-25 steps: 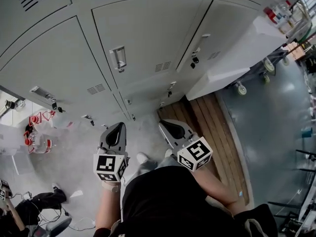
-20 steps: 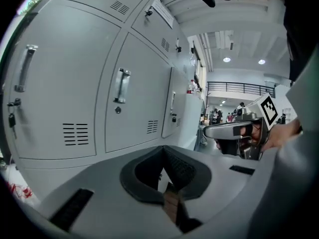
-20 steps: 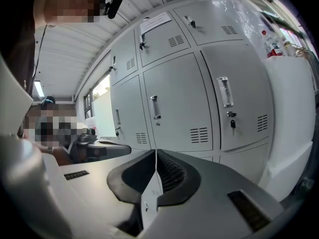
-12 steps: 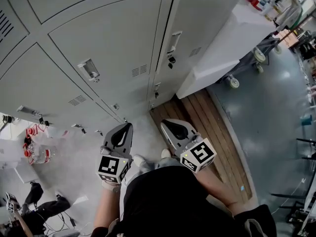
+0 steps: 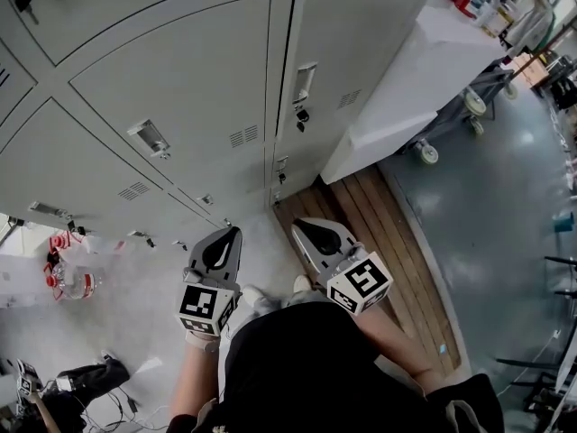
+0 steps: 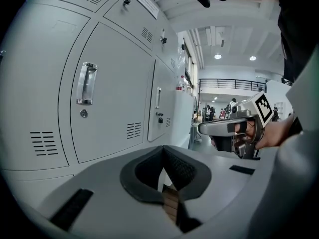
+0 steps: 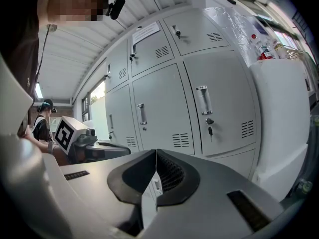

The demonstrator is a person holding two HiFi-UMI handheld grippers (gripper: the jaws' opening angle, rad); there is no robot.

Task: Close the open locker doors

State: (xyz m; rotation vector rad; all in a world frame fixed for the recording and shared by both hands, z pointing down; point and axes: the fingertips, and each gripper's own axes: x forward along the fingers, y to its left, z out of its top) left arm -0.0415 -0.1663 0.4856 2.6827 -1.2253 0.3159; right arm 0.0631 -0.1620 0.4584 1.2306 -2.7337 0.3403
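Observation:
A wall of grey lockers (image 5: 180, 88) fills the top of the head view. The doors I can see lie flush shut: one with a metal handle (image 5: 149, 138), and the rightmost door (image 5: 352, 52) with a key hanging under its handle (image 5: 302, 115). My left gripper (image 5: 222, 244) and right gripper (image 5: 309, 233) are held side by side low in front of the person's body, short of the lockers and touching nothing. Both are shut and empty. In the left gripper view its pads (image 6: 172, 168) meet, and in the right gripper view the jaws (image 7: 156, 158) are closed too.
A white cabinet on castors (image 5: 424, 70) stands against the right end of the lockers. Wooden boards (image 5: 383, 233) cover the floor below it. Red items (image 5: 68, 264) lie on the floor at the left. Another person (image 5: 54, 395) crouches at the bottom left among cables.
The head view has swung along the lockers, so the rightmost door with the key now sits nearer the middle. Both grippers stay shut, in about the same place before the body.

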